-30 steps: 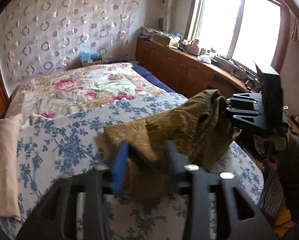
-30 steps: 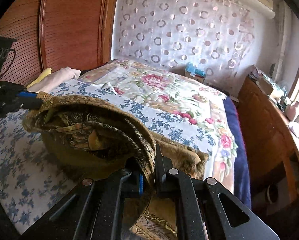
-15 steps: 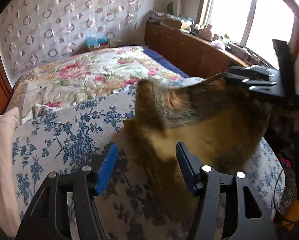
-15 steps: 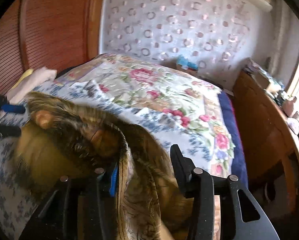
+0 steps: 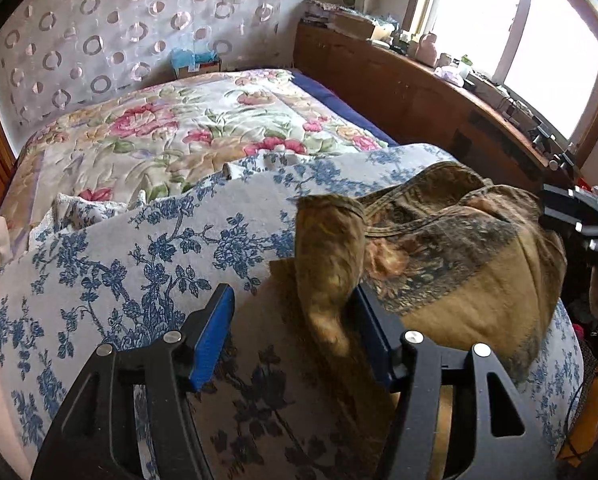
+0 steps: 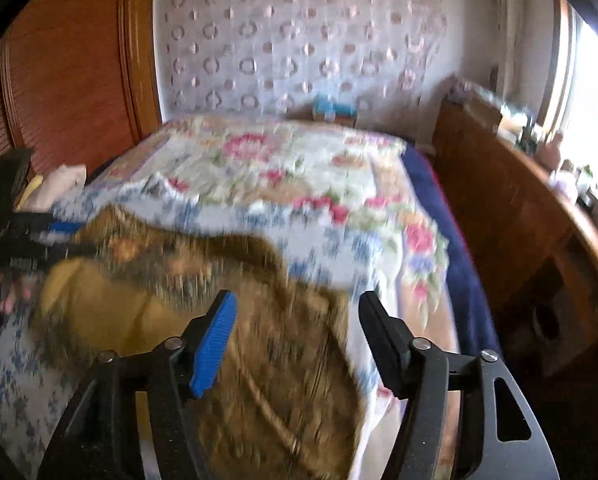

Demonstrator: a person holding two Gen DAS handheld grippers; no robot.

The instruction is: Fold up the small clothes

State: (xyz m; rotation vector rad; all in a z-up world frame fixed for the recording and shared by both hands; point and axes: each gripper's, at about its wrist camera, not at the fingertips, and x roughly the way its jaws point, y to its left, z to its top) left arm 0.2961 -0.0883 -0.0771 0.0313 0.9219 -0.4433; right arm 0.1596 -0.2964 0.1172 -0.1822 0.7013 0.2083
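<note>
**One brown garment loose on the bed, both tongs let go**

I am working over a bed spread with a blue-flowered white cover; further back lies a quilt with pink flowers. Behind it hangs a pale curtain with ring patterns, a wooden cabinet runs along the window side, cluttered on top, and a bright window stands above it. From the right wrist view I also see a red-brown wooden panel at the left.

I count one garment, olive-brown with a darker patterned band. It lies crumpled on the blue-flowered cover near the bed's front corner. Its long axis runs across the left wrist view, from my left tongs toward the right tongs. A rolled flap of it sticks up and hangs beside the right-hand pad of my left tongs.

I have two tongs. My left tongs are released: the pads stand apart, and the flap leans on one pad without being pinched. My right tongs are opening, with the garment below and between the pads but not pressed by them; that view is blurred. A hand shows under the left tongs in the right wrist view.
</note>
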